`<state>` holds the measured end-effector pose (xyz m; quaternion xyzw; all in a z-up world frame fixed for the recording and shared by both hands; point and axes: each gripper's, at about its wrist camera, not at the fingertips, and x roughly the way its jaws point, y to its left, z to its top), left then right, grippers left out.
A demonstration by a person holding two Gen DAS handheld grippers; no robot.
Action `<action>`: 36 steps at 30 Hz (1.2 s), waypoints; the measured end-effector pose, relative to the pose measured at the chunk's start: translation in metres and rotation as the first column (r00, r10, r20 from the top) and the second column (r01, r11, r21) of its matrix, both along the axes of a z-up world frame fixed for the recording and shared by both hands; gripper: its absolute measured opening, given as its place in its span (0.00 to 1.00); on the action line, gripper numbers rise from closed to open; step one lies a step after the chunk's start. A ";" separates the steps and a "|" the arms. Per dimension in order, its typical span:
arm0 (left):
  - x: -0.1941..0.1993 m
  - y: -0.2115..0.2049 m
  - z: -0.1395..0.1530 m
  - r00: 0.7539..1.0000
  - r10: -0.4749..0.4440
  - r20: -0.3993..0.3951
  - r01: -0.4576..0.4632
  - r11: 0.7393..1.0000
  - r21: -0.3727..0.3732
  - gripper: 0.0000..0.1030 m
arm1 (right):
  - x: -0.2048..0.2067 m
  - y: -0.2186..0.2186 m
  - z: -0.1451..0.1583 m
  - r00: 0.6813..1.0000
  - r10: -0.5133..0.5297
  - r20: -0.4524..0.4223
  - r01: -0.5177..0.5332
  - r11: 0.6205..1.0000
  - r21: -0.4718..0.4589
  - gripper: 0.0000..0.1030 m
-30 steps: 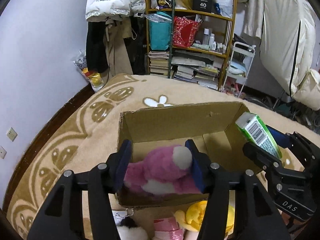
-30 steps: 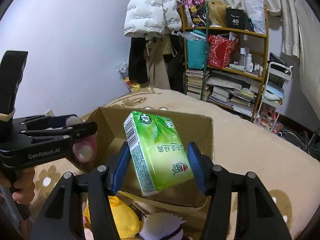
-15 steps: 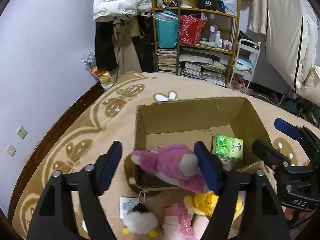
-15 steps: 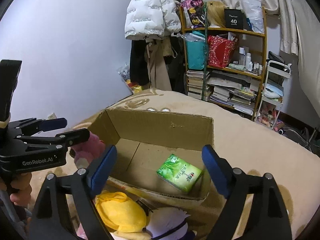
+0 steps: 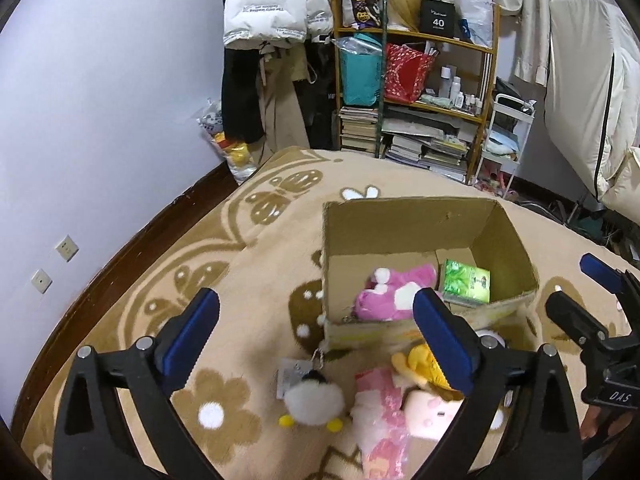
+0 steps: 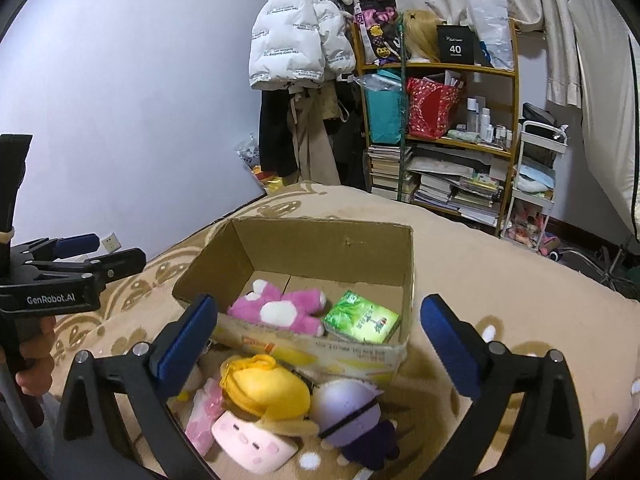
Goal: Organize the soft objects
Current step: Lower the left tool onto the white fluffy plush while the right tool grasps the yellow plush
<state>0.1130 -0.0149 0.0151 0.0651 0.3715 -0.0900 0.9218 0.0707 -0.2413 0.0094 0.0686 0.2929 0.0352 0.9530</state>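
Now left gripper [image 5: 316,320] jaws wide and empty, right gripper [image 6: 320,332] likewise, above cardboard box [image 6: 320,236].

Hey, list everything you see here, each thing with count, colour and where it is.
cardboard box: one, brown, open, on the rug
pink plush: one, pink and white, inside the box, left side
tissue pack: one, green, inside the box, right of the plush
yellow-haired doll: one, yellow and pink, on the rug in front of the box
purple plush: one, purple and white, right of the doll
pink packet: one, pink, left of the doll
white pompom toy: one, white with yellow feet, leftmost in front of the box
rug: one, beige with brown flowers
shelf: one, wooden, cluttered, far wall
left tool: open, empty
right tool: open, empty
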 end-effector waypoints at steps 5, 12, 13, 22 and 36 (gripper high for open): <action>-0.011 0.009 -0.002 0.999 0.016 -0.037 -0.016 1.000 0.006 0.94 | -0.015 0.005 -0.001 1.000 -0.007 -0.012 0.007 1.000 0.005 1.00; -0.023 0.016 -0.015 0.995 0.028 -0.100 -0.025 0.999 0.036 0.94 | -0.028 0.016 -0.006 1.000 -0.001 -0.022 0.001 1.000 0.003 1.00; -0.024 0.017 -0.018 0.993 0.031 -0.114 -0.027 0.999 0.036 0.94 | -0.029 0.018 -0.007 1.000 0.003 -0.023 -0.003 1.000 0.000 1.00; -0.012 0.020 -0.043 0.980 0.054 -0.194 -0.046 0.998 0.043 0.94 | -0.026 0.031 -0.023 0.999 0.026 -0.044 -0.026 1.000 -0.015 1.00; 0.023 0.012 -0.093 0.944 0.057 -0.324 -0.030 0.996 0.087 0.94 | 0.000 0.044 -0.056 0.992 0.062 -0.114 -0.064 0.998 -0.021 1.00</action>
